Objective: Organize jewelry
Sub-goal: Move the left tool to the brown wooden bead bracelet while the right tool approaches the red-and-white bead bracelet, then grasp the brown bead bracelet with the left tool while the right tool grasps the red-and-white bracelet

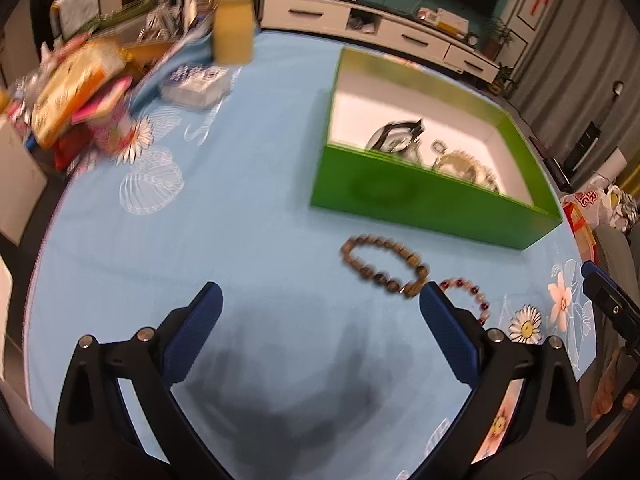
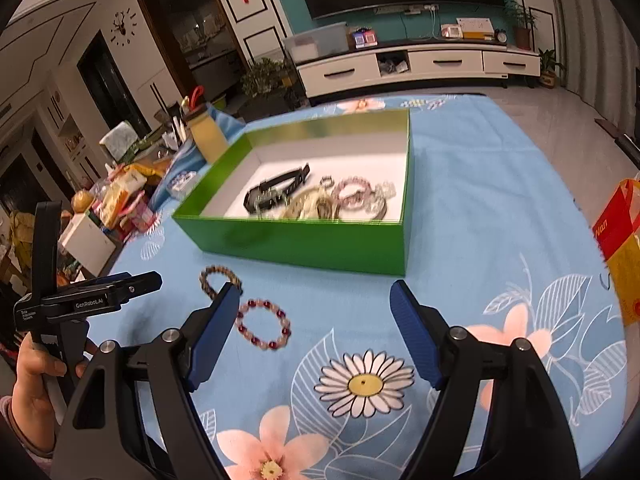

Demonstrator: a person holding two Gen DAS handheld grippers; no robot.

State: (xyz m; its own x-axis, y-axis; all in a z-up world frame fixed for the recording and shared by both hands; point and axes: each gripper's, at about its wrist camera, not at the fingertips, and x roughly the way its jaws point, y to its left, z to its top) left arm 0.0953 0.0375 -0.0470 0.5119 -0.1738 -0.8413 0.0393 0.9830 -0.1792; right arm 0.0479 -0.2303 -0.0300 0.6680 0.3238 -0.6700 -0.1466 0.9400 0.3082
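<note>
Two bracelets are left out on the blue flowered table (image 2: 500,208), and both tools are angled down toward them. The left gripper (image 1: 320,300) has its blue fingers (image 1: 196,336) spread wide with nothing between them but bare cloth. The brown bead bracelet (image 1: 386,266) lies just ahead of its right-hand finger, and the red and pink bead bracelet (image 1: 466,296) sits partly hidden behind that same fingertip. I'd say the fingers are held this wide so they can straddle a loop rather than pinch a single bead.

The right gripper (image 2: 314,298) is also open and empty. The red and pink bracelet lies flat just inside its left-hand finger (image 2: 212,340), with the brown one peeking out beyond that fingertip. A hand (image 2: 34,380) at the edge of this view holds the other tool by its grip.

The green box (image 2: 296,246) stands farther ahead of both pairs of fingers, lid off, with a black strap (image 2: 280,190) and a heap of other bracelets and chains already gathered against its near wall. That suggests the sorting is nearly done, with these two loops last to go in, one for each tool.
</note>
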